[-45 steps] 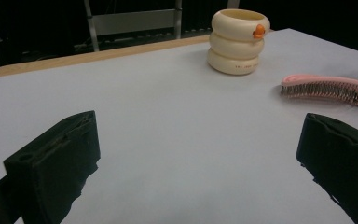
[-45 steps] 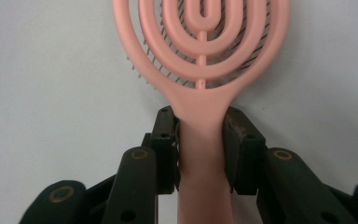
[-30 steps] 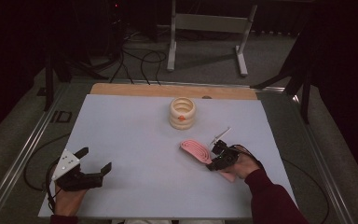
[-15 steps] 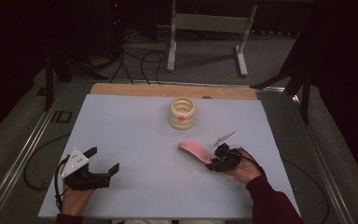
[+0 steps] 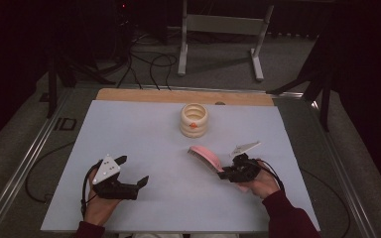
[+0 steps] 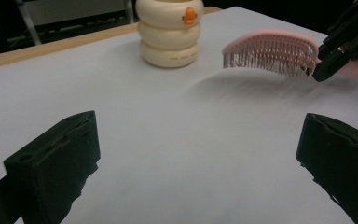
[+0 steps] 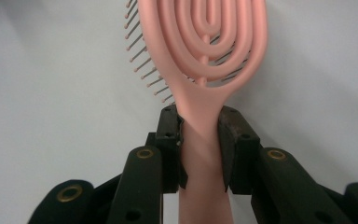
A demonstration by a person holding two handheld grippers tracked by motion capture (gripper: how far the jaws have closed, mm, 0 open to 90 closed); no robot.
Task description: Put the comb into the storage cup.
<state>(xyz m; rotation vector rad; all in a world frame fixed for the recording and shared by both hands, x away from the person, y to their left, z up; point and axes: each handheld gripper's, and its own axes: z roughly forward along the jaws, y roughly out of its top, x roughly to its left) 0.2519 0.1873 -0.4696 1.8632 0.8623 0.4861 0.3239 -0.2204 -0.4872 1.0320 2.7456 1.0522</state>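
A: Brush first. Where is the pink plastic hairbrush with the looped, vented head (image 5: 206, 157)?

B: In the right gripper (image 5: 230, 172), near the right front of the white table sheet (image 5: 144, 139). The jaws are closed tight on the brush's handle, as the right gripper view shows, with the head (image 7: 205, 42) pointing away from the hand and the bristles fanning out to the left of that view. From the left gripper view the brush (image 6: 272, 51) hangs above the sheet, bristles down, with a shadow under it.

A: And the left gripper (image 5: 133, 171)?

B: Wide open and holding nothing. Its two black jaws stand far apart over bare sheet at the left front, well apart from the brush.

A: Anything else on the table?

B: A cream ribbed round container of stacked rings with a small orange mark (image 5: 194, 120), standing upright toward the back centre, beyond the brush. A strip of bare wooden board (image 5: 129, 94) shows behind the sheet.
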